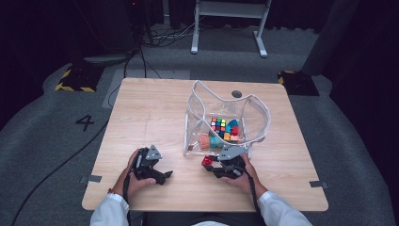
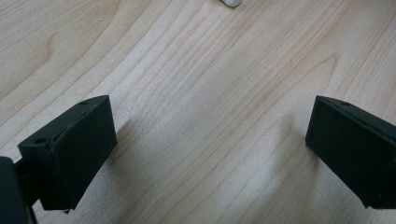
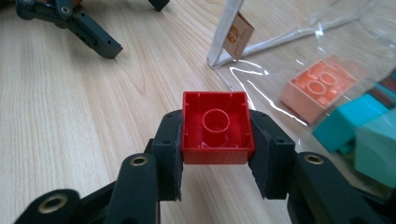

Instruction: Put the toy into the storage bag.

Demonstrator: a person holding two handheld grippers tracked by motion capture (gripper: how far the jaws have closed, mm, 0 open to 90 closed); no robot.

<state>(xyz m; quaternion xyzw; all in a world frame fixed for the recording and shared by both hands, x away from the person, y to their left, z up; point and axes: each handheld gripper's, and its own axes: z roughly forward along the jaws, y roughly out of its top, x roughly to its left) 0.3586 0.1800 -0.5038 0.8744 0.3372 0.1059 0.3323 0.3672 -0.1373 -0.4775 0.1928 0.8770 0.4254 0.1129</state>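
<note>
A red brick (image 3: 216,128) is pinched between the jaws of the right tool (image 3: 215,140), held hollow side up just above the counter (image 1: 155,108), near the front left corner of the clear bag (image 1: 256,106). The left tool (image 2: 205,149) is held spread over bare wood at the near left, with nothing between its jaws. Only the two smooth side walls of the brick are gripped, so it could be squeezed out or twisted loose if the wrist is turned sharply. The bag's soft rim is likely to be caught by the brick or the jaws on the way in; the bag could then be dragged or folded over the puzzle cube (image 1: 218,124) and the orange brick (image 3: 319,88) inside. If released short of the opening, the brick would be dropped onto the counter.
</note>
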